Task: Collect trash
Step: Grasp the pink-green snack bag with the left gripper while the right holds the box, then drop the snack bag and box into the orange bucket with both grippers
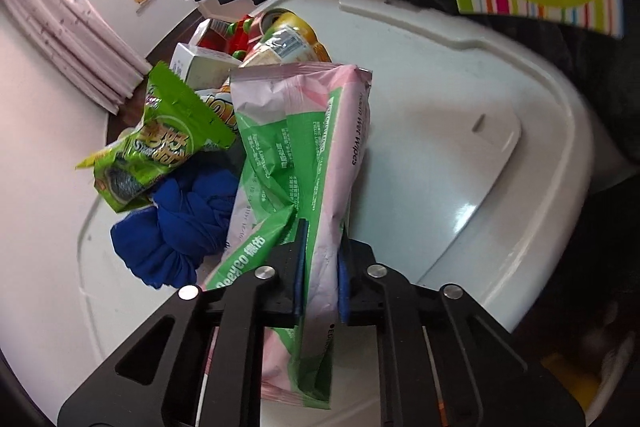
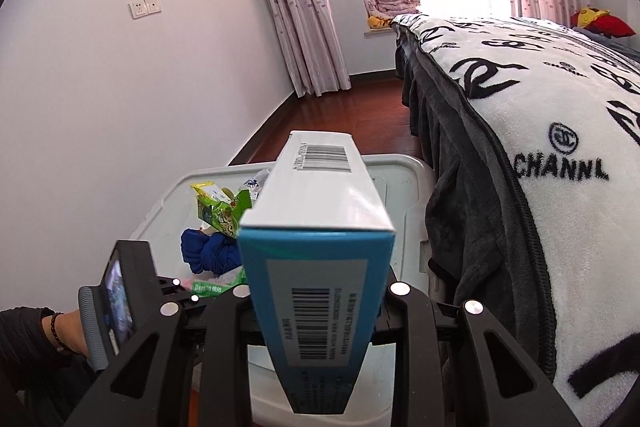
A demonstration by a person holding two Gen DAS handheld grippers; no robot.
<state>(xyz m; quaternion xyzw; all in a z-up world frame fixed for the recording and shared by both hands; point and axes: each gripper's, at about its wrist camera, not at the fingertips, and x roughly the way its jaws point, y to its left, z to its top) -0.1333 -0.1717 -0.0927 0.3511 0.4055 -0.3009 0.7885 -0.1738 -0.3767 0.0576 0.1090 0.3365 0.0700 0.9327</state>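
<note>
Trash sits in a heap on a white plastic bin lid (image 1: 460, 75) beside a bed (image 2: 520, 75). In the left wrist view, the left gripper (image 1: 322, 267) at 6 o'clock has its two fingers closed on a pink and green wet wipes pack (image 1: 308, 147), which stands up from the jaws toward 12 o'clock. Just to the pack's left, toward 9 o'clock, lie a crumpled blue cloth (image 1: 180, 223) and, above it, a green snack bag (image 1: 160, 147). Behind the pack, toward 11 o'clock, are a small white box (image 1: 200, 65), red packaging and a yellow can (image 1: 288, 27), all bunched close together.

In the right wrist view, the right gripper (image 2: 316, 299) at 6 o'clock is clamped on a blue and white box (image 2: 320, 267) with barcodes on two faces; the box fills the centre and points toward 12 o'clock. The heap shows at 9 o'clock of the box, on the lid. At 8 o'clock a hand (image 2: 74, 331) with a bead bracelet holds the other tool. A pink curtain (image 2: 296, 7) hangs at 12 o'clock, and a black and white blanket (image 2: 540, 115) covers the bed at 3 o'clock.
</note>
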